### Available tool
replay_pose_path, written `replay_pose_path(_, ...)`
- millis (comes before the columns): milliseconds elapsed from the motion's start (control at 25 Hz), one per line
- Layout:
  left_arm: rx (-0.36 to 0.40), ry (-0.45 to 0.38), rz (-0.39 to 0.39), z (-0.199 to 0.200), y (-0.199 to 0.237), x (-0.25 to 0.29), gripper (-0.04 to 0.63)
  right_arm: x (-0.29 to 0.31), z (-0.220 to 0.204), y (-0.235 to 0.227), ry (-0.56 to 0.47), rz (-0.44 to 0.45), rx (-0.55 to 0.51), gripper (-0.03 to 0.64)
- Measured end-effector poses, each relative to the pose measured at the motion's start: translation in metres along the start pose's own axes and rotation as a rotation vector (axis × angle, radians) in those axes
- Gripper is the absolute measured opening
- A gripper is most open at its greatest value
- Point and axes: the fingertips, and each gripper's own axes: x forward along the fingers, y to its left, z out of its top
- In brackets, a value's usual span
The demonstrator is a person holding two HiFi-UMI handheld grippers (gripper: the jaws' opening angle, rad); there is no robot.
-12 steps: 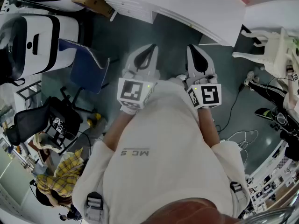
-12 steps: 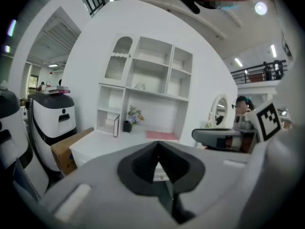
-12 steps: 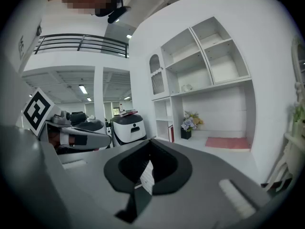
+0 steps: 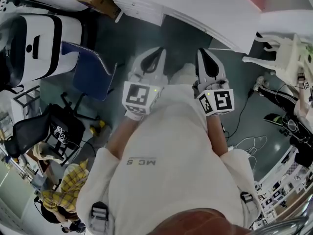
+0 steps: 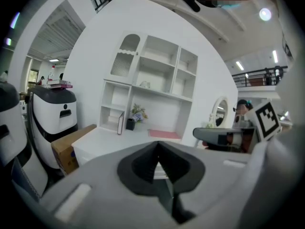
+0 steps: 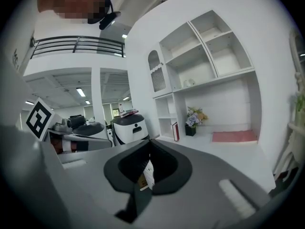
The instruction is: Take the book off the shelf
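A thin dark-red book [image 5: 120, 123] stands on edge at the mouth of the white shelf unit's [image 5: 157, 75] lower left compartment; it also shows in the right gripper view [image 6: 176, 131]. Beside it are a small flower pot [image 5: 136, 114] and a pink mat [image 5: 164, 134] on the white desk [image 4: 195, 9]. My left gripper [image 4: 159, 50] and right gripper [image 4: 201, 52] are held side by side in front of my chest, short of the desk and well away from the book. The left gripper [image 5: 158, 144] and the right gripper [image 6: 150, 142] are both shut with nothing in them.
A cardboard box [image 5: 71, 147] and a white rounded machine [image 5: 52, 113] stand left of the desk. On the floor to the left are a blue chair [image 4: 93, 75] and a black office chair [image 4: 34, 129]. White ornate furniture [image 4: 283, 53] and cables lie to the right.
The head view has shifted slightly. Both grippers stay shut in front of my chest, almost where they were.
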Motion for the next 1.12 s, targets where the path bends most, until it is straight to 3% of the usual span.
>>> replay_pose_path(160, -0.033, 0.027, 0.025, 0.0, 0.021, 0.014, 0.0, 0.023, -0.004, -0.006, 0.038, 0.03, 0.004, -0.002)
replay_pose_path(440, -0.046, 0.052, 0.092, 0.014, 0.068, 0.071, 0.0, 0.1, 0.007, -0.056, 0.061, 0.046, -0.016, -0.002)
replay_pose_path(880, -0.036, 0.034, 0.193, 0.103, 0.134, 0.244, 0.001, 0.249, 0.081, -0.163, 0.025, 0.173, -0.057, -0.002)
replay_pose_path(1120, -0.036, 0.04, 0.237, 0.13, 0.159, 0.316, 0.002, 0.3, 0.107, -0.217, 0.017, 0.221, -0.07, -0.002)
